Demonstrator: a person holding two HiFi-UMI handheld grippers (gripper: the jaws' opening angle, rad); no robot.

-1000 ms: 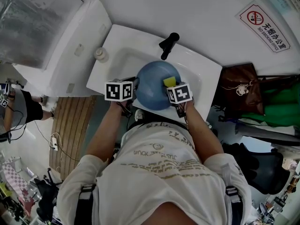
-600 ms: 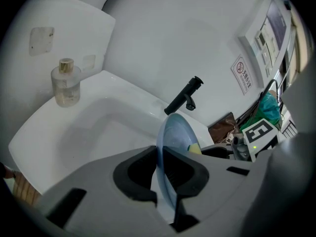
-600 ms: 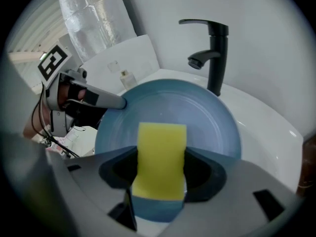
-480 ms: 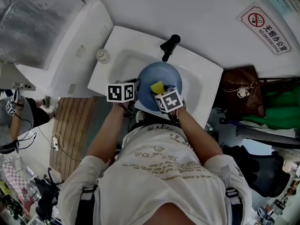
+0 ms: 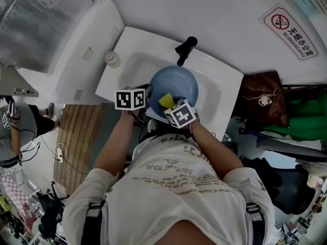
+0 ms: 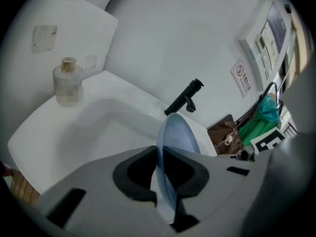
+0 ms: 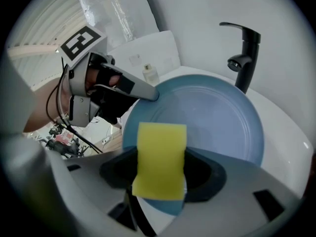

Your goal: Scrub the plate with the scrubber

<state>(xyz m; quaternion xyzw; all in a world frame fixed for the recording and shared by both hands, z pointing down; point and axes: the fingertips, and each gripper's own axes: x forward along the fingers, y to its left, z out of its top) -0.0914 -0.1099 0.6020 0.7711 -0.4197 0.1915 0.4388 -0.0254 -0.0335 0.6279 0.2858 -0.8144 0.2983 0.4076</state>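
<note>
L gripper (image 6: 159, 157) fingers narrow, pinching rim of round blue plate (image 5: 179, 83) held on edge over white sink basin (image 5: 135, 68), while R gripper (image 7: 159, 174) fingers clamp yellow rectangular sponge scrubber (image 5: 166, 100) against plate face.

A white washbasin (image 5: 134, 41) carries a small bottle (image 5: 110, 59) and a black faucet (image 5: 185, 49).

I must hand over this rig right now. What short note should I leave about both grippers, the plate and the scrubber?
Left gripper: shut on the rim of the blue plate, held tilted over the sink.
Right gripper: shut on the yellow scrubber, which seems to rest on the plate's face near its lower edge.
Done: both things gripped, scrubber at the plate.
Left: scrub the whole face; no foam or dirt shows, so progress cannot be judged.
</note>
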